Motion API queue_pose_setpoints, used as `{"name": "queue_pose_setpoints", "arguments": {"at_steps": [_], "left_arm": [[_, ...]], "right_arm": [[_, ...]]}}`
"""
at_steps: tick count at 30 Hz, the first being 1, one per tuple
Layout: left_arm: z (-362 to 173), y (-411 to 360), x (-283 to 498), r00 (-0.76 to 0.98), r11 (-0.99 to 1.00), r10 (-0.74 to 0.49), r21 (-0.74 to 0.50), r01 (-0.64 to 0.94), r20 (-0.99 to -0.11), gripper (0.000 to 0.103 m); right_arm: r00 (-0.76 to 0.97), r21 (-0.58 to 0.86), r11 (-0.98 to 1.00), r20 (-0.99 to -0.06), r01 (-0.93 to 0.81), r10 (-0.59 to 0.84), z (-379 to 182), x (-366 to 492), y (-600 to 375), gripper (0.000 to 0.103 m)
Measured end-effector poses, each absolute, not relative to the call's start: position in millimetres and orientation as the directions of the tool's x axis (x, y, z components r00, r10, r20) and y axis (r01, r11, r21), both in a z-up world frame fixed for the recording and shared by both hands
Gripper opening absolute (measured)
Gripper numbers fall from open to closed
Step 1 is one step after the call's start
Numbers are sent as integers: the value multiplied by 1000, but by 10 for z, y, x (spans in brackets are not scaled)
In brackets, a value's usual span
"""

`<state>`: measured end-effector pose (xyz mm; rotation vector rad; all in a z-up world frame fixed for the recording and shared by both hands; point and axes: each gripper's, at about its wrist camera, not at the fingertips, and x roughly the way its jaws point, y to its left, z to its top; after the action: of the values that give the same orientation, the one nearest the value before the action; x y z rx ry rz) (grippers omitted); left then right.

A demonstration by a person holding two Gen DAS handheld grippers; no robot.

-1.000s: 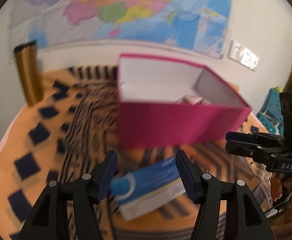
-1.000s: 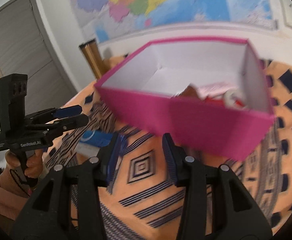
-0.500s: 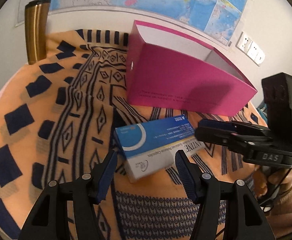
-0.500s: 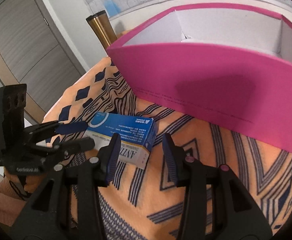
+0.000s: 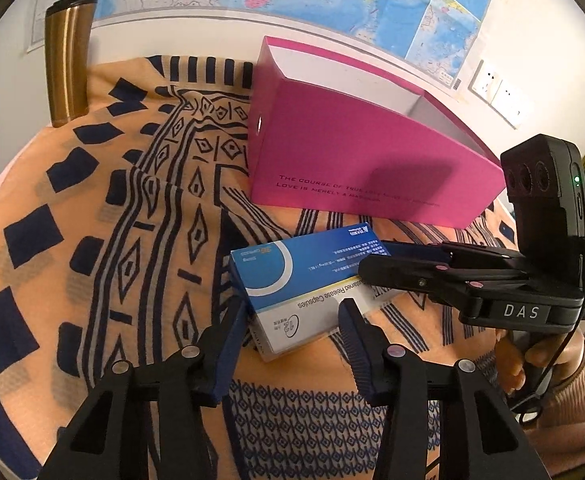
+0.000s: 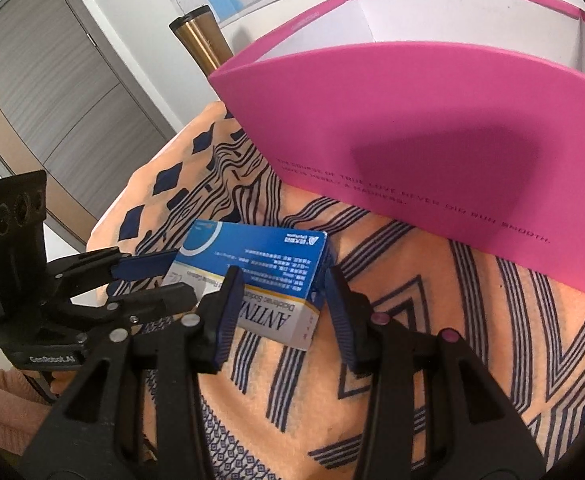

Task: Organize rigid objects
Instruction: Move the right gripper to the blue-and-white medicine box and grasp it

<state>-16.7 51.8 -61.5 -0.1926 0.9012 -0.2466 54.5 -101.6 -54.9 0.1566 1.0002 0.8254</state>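
A blue and white medicine box (image 5: 308,284) lies flat on the orange patterned cloth in front of an open pink box (image 5: 364,168). My left gripper (image 5: 292,336) is open, its fingers on either side of the box's near end, not clamped. My right gripper (image 6: 280,300) is open around the box's other end (image 6: 264,276). In the left wrist view the right gripper (image 5: 376,264) reaches in from the right over the box. In the right wrist view the left gripper (image 6: 148,276) comes from the left. The pink box (image 6: 432,136) stands just behind; its inside is mostly hidden.
A gold travel mug (image 5: 66,68) stands at the cloth's far left corner, also in the right wrist view (image 6: 204,40). A wall map and sockets (image 5: 496,92) are behind. A grey door (image 6: 52,92) is at the left. The cloth's edge drops off at the left.
Both grippers have dropped from above the pink box down to the medicine box and closed in on it from opposite ends. The box and pink box have not moved.
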Motion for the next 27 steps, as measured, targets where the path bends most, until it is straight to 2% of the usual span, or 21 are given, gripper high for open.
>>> {"name": "queue_pose_setpoints", "arguments": {"at_steps": [27], "left_arm": [[-298, 218, -142, 634, 945, -326, -240, 221, -701, 47]], "right_arm": [[393, 405, 746, -662, -529, 638, -223, 331, -1331, 45]]}}
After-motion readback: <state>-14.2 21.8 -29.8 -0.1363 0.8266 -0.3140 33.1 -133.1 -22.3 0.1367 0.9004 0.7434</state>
